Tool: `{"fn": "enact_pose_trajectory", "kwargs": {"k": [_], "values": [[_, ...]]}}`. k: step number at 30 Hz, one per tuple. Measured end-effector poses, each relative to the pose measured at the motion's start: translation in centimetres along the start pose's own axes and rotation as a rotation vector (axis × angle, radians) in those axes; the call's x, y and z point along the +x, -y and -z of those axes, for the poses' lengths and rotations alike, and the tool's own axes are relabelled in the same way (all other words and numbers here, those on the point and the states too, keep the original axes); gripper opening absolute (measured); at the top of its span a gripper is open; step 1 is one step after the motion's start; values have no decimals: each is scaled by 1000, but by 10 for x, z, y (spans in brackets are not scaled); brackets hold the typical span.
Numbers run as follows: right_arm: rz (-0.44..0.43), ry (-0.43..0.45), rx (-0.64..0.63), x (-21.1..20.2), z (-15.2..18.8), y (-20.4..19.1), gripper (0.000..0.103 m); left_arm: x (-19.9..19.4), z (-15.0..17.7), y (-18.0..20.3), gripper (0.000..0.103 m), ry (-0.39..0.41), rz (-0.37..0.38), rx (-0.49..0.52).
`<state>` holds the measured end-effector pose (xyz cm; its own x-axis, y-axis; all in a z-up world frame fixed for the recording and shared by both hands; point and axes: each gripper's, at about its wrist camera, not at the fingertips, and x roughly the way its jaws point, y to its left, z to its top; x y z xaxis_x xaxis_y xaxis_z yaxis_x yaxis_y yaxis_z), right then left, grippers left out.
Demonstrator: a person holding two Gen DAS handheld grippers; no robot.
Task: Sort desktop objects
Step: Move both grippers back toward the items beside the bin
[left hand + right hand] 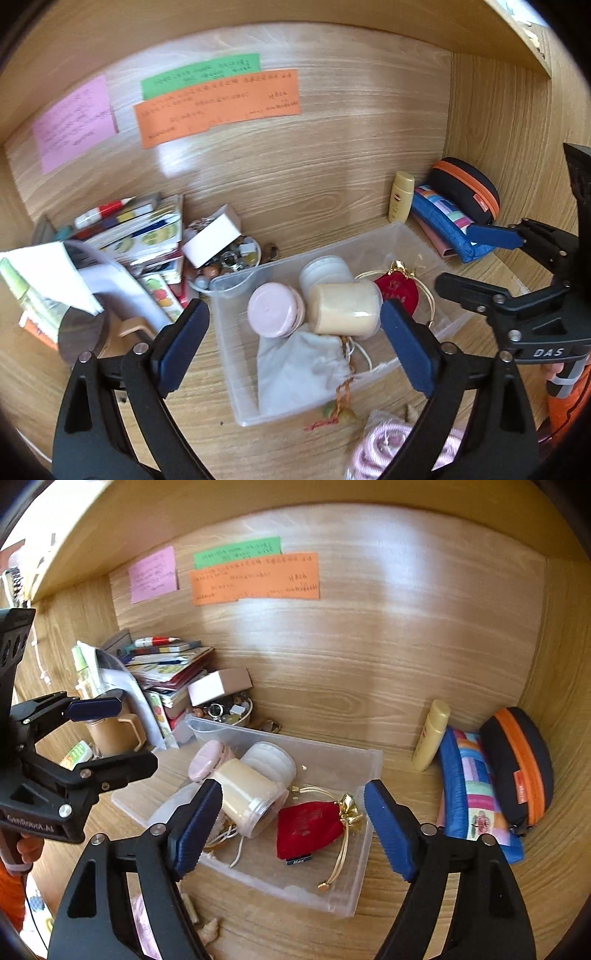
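We find both the left gripper [295,347] and right gripper [291,827] wide and empty above the clear tray [417,243]; the cream jar [345,308] between our left fingers looks rigid, smooth, likely slippery, best gripped across its sides

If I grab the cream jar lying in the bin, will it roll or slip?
The cream jar lies on its side, so it probably rolls if nudged. Its smooth plastic wall looks slippery. It leans against the white jar, which may shift too.
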<state>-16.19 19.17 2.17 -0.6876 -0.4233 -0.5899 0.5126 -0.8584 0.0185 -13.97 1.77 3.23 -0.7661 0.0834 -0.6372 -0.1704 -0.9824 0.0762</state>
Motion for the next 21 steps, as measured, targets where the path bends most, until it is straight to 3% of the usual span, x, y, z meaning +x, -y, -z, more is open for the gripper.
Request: {"fn": "enact_pose_trajectory", "kwargs": {"k": [2,16,21], "values": [[-4,1,-6,-6,2,-3,86,-8,4,-1,96,5,-11,-5],[-46,12,-27,-50,39,-27,90,-50,65,0,100,-28,-78,-19],[-48,-19,-30,-52,57,-32,90,-52,97,-2,100,-80,-49,-51]]}}
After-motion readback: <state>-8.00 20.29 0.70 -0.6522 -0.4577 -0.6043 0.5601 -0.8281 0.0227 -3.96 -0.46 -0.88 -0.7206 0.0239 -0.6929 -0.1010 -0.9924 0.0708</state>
